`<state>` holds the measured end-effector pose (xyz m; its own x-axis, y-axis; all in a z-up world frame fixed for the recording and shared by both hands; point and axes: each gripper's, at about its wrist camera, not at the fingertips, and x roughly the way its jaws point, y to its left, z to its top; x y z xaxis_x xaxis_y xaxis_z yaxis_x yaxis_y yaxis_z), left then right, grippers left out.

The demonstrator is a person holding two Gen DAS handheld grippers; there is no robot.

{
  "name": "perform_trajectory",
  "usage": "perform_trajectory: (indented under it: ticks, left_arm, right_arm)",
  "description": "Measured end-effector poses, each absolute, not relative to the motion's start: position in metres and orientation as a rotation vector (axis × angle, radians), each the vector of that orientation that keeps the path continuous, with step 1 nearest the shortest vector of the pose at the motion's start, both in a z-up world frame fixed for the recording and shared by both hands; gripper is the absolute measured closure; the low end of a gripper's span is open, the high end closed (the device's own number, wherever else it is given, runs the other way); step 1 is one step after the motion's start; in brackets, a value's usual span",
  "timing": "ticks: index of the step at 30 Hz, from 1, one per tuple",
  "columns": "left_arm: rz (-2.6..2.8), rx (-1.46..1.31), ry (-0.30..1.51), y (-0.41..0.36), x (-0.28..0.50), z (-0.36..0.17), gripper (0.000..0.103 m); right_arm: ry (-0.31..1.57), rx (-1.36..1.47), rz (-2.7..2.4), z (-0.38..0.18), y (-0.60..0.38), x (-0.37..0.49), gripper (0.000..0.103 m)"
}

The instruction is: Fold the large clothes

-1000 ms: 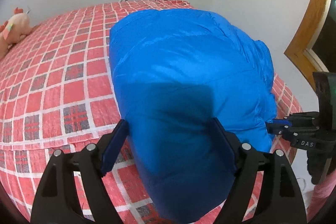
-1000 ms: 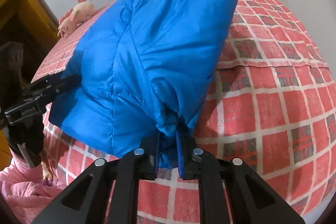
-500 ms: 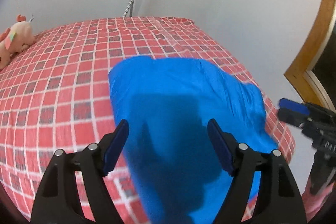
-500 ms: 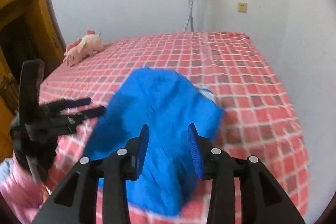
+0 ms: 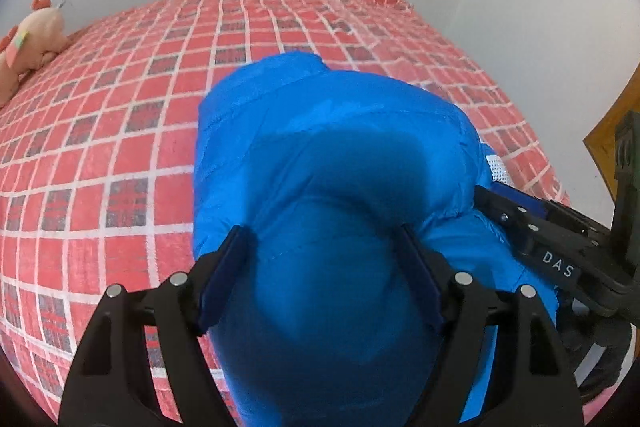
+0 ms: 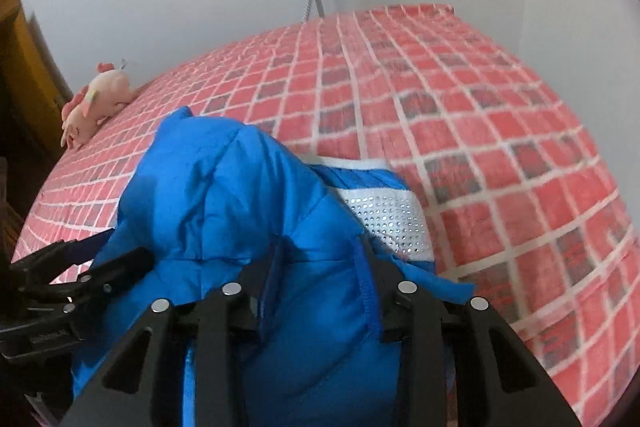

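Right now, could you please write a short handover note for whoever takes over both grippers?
Left gripper: open, its fingers either side of a bulge of the blue jacket.
Right gripper: open, jacket fabric lying between its fingers.
Jacket: bunched into a puffy mound at the near edge of the red checked bed, white mesh lining showing.
A plush toy lies at the far left of the bed.
Done: jacket gathered, no flat fold visible.
Left: probably spread it, fold it, smooth it.
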<state>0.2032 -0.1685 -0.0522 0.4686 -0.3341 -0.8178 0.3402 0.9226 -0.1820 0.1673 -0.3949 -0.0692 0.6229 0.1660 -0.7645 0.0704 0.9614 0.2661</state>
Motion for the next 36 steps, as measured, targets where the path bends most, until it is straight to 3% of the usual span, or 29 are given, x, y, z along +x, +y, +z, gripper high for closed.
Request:
perform_trajectory:
  ticks: [10, 15, 23, 26, 28, 34, 36]
  left_arm:
    - [-0.419, 0.003, 0.922, -0.135, 0.149, -0.023, 0.030]
    - [-0.451, 0.016, 0.942, -0.130, 0.131, -0.042, 0.030]
    - [-0.483, -0.025, 0.991, -0.126, 0.142, -0.058, 0.027]
    - [-0.494, -0.044, 1.011, -0.113, 0.140, -0.048, 0.027]
    - [-0.482, -0.018, 0.989, -0.107, 0.138, -0.040, 0.024]
    - [-0.449, -0.049, 1.083, -0.086, 0.154, -0.045, 0.016]
    - [-0.463, -0.069, 1.113, -0.085, 0.159, -0.048, 0.015]
  right_arm:
    - [0.798, 0.246, 0.100, -0.028, -0.387, 0.105, 0.066]
    - [0.799, 0.137, 0.066, -0.037, -0.370, 0.079, 0.068]
    - [0.847, 0.185, 0.072, -0.055, -0.376, 0.088, 0.068]
    - [0.854, 0.247, 0.129, -0.042, -0.388, 0.079, 0.062]
    - [0.869, 0.276, 0.147, -0.033, -0.398, 0.072, 0.049]
    - [1.042, 0.312, 0.176, -0.031, -0.413, 0.076, 0.038]
    - [1.120, 0.315, 0.212, -0.036, -0.409, 0.082, 0.030]
